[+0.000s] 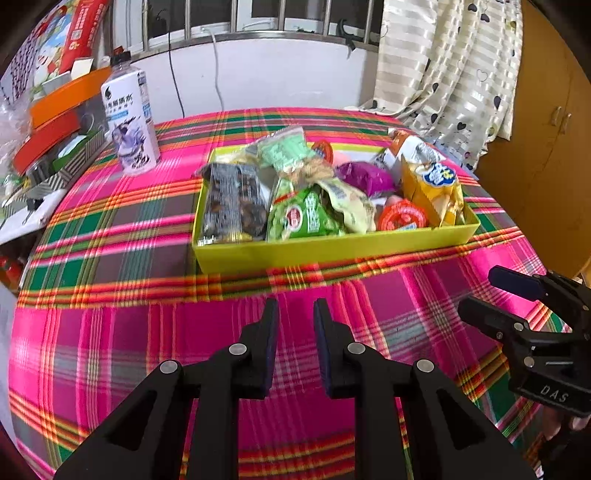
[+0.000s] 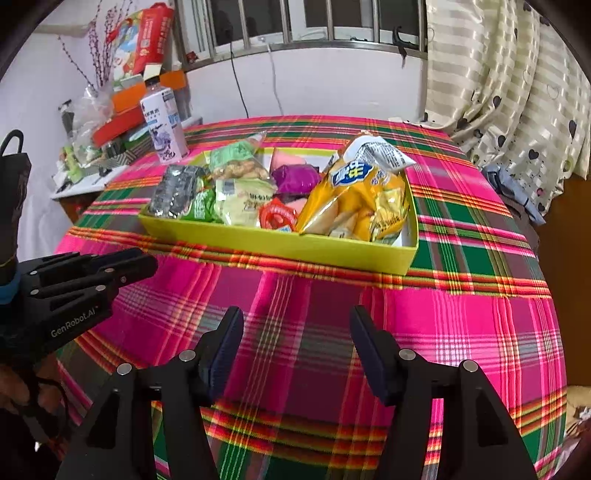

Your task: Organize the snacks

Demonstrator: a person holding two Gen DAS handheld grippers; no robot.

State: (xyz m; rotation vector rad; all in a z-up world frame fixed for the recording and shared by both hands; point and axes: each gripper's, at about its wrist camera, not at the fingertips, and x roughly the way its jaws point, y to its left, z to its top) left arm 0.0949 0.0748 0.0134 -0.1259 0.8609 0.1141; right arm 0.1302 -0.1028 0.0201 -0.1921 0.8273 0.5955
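Surface [image 1: 110,229] had a loud pink, green and orange plaid cloth on it. A white-labelled plastic bottle [image 1: 130,122] with a black cap stood upright near the far left edge. Past that was a messy side shelf with stacked orange and red boxes [image 1: 55,110]. Barred window [image 1: 258,18] behind, cream striped curtain [image 1: 454,74] with little dark hearts on the right, wooden cabinet [image 1: 546,147] next to it.
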